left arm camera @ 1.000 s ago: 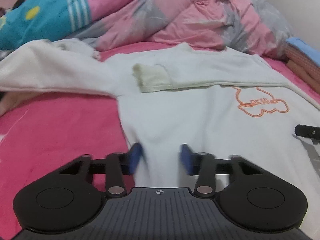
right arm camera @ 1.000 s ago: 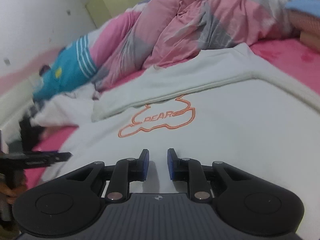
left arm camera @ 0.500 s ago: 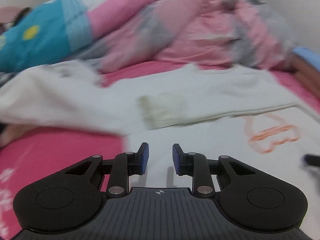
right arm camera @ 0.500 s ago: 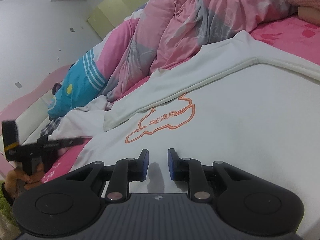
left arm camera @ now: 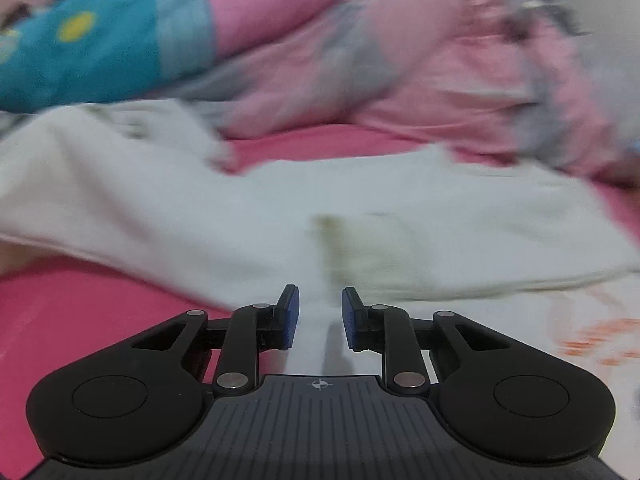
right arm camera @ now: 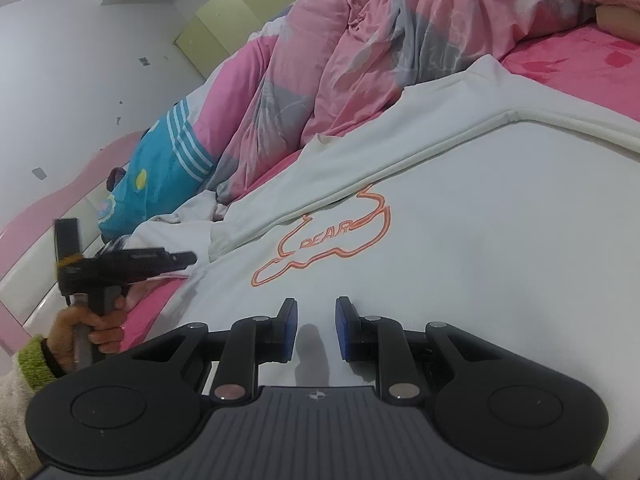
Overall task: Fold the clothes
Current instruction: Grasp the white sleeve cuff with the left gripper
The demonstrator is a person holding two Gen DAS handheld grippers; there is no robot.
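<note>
grippers (right arm camera: 316,328): black, blue pads | sleeve (right arm camera: 34,356): green cuff, cream fleece

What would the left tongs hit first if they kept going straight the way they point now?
Most likely the yellowish cuff of the folded-in sleeve on the white sweatshirt, just ahead of the left tongs. The picture is blurred, so depth is uncertain.

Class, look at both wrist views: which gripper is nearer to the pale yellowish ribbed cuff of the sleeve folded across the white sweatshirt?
Left. The left gripper hovers just short of the cuff. The right gripper sits over the sweatshirt's body, below the orange bear outline, farther away.
</note>
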